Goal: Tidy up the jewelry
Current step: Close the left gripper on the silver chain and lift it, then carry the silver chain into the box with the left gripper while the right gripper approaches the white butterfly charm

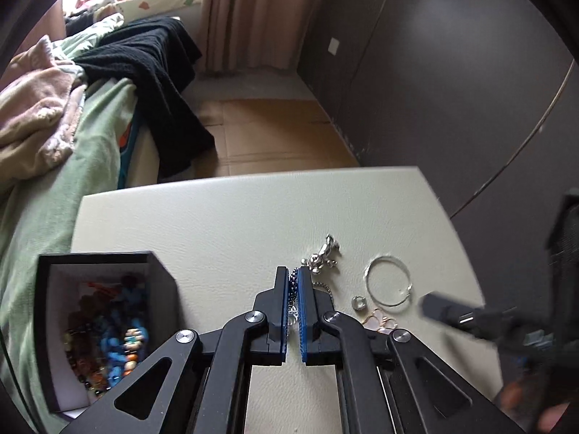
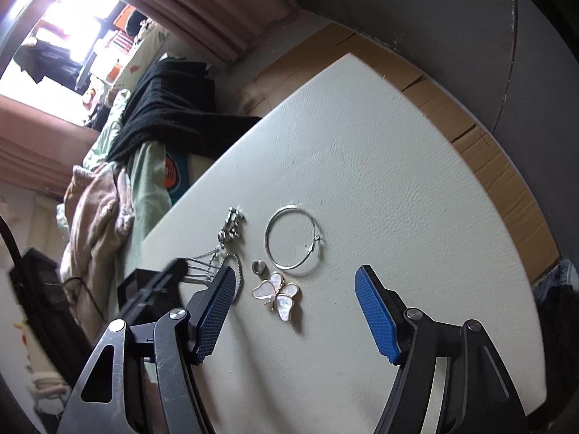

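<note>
My left gripper (image 1: 293, 275) is shut on a silver chain necklace (image 1: 294, 303) whose bear pendant (image 1: 323, 253) lies on the white table (image 1: 217, 224). A black jewelry box (image 1: 105, 325) full of coloured beads stands at the left. A silver hoop (image 1: 388, 282), a small silver ring (image 1: 359, 303) and a butterfly brooch (image 1: 380, 320) lie to the right. My right gripper (image 2: 293, 282) is open and empty above the brooch (image 2: 278, 294), with the hoop (image 2: 292, 238), the ring (image 2: 259, 267) and the pendant (image 2: 233, 226) just beyond. The left gripper (image 2: 170, 278) shows blurred at the left.
A bed with green sheets (image 1: 54, 195), a pink blanket and a black throw (image 1: 159, 72) lies left of the table. A dark wall (image 1: 452, 90) stands to the right. Cardboard covers the floor (image 1: 271, 133) beyond the table's far edge. The right gripper (image 1: 470, 316) shows blurred at the right.
</note>
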Tool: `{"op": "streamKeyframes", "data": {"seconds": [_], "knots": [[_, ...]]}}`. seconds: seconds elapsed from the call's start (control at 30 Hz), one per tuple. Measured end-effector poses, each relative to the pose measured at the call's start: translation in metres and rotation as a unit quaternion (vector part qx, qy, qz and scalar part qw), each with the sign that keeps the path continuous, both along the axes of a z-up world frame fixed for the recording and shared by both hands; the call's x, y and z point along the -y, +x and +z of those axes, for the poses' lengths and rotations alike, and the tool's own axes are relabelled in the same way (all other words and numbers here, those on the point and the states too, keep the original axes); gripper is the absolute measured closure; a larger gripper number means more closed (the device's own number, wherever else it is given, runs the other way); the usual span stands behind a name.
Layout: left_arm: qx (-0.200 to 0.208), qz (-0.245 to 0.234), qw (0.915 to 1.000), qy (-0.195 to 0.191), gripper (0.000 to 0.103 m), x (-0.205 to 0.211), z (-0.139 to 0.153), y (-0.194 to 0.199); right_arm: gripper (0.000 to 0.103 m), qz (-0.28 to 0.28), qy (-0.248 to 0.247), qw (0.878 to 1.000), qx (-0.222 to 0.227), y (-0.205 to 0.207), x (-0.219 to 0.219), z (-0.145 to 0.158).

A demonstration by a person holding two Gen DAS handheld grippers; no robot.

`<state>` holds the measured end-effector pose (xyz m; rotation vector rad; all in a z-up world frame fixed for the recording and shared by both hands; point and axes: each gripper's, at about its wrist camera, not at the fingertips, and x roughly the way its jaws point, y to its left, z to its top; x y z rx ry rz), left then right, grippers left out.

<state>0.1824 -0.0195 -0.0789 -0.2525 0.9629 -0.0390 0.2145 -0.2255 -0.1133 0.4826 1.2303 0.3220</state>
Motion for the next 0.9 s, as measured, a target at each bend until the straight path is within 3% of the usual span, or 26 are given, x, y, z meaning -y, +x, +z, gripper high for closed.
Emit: {"op": "streamKeyframes", "data": {"seconds": [0.3,0.5,0.57,0.63,0.9], "knots": [[0.054,0.028,0.9973,-0.041,0.099,-0.028,0.043,-0.026,0.033,0.071,-0.075,0.995,0.011,-0.005,-0.048,-0.01],[0.087,0.037,0.9942,-0.05,0.099,-0.037,0.067,-0.041,0.035,0.108,-0.148,0.982,0.048,-0.011,-0.078,-0.012],[0.094,0.041,0.9935,-0.05,0.099,-0.04,0.072,-0.046,0.045,0.123,-0.192,0.972,0.06,-0.017,-0.087,-0.012],[0.099,0.046,0.9927,-0.052,0.099,-0.043,0.076,-0.05,0.068,0.135,-0.233,0.96,0.069,-0.023,-0.092,-0.011],[0.119,0.053,0.9892,-0.067,0.099,-0.052,0.092,-0.068,0.072,0.121,-0.13,0.983,0.037,-0.034,-0.053,-0.009]]}}
